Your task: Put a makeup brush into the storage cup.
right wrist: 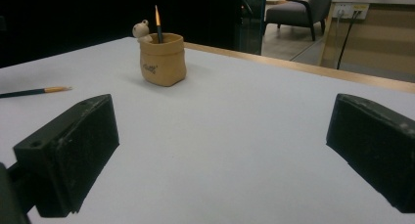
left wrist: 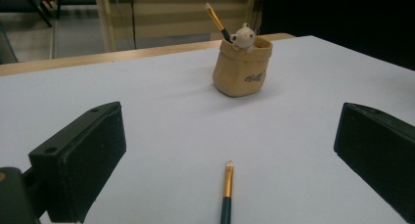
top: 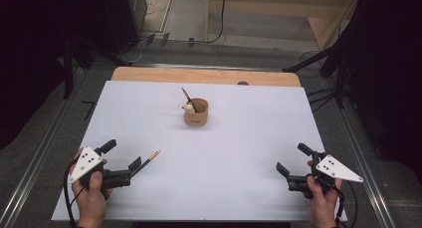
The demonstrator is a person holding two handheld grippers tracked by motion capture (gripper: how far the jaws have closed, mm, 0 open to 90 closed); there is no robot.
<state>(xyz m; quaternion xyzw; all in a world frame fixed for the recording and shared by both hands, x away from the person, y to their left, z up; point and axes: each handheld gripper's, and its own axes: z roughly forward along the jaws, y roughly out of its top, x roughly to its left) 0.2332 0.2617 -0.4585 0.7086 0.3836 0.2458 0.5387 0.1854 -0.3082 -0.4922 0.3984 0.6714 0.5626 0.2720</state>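
I am holding the left gripper (top: 121,162) wide open and empty around the brush (left wrist: 226,194) lying flat on the worktop (top: 239,153); closing too high risks rolling it away, while the right gripper (top: 292,164) is waiting open

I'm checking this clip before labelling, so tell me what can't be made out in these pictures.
- Brush on the table: handle end cut off by the bottom edge, left gripper view.
- Brush in the pot: lower part hidden by the pot wall.
- Pot's print: too small to read, right gripper view.
- Bear figure: body hidden behind the rim.
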